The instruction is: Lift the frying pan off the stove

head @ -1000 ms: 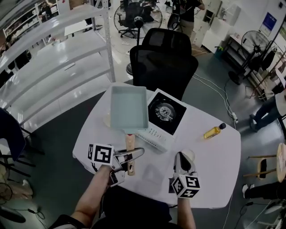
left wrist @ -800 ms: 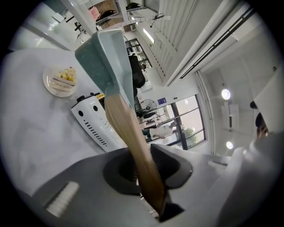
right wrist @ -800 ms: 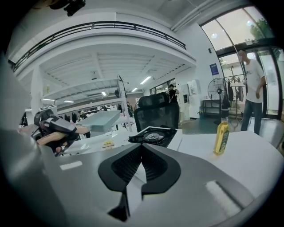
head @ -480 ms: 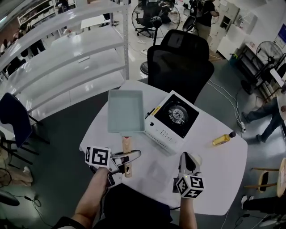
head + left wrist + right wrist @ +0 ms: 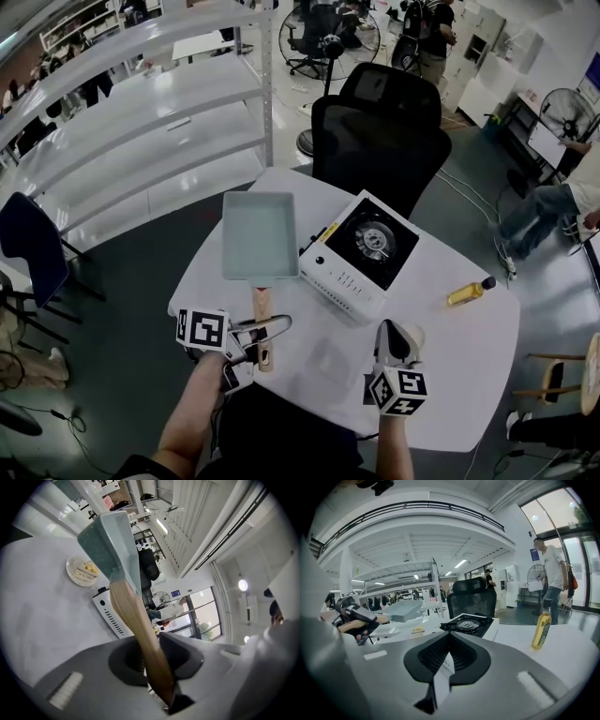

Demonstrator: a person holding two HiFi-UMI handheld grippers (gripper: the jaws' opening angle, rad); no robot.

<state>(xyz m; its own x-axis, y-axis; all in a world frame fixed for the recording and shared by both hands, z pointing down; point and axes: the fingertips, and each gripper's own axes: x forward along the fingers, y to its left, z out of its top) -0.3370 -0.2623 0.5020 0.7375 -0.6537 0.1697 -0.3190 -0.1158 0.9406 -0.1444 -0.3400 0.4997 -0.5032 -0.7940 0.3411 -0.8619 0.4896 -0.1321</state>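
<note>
A rectangular pale teal frying pan with a wooden handle hangs over the left part of the white table, just left of the white portable stove. My left gripper is shut on the handle's end. In the left gripper view the handle runs up between the pads of that gripper to the pan. My right gripper rests near the table's front edge, shut and empty. The right gripper view shows its pads closed together, with the pan and the stove beyond.
A plate with food lies on the table under the pan. An oil bottle lies at the table's right side. A black office chair stands behind the table, white shelving to the left. A person walks at far right.
The pan has moved left, from overlapping the stove's left side to beside it. My left gripper shifted left with the handle. The right gripper stayed put.
</note>
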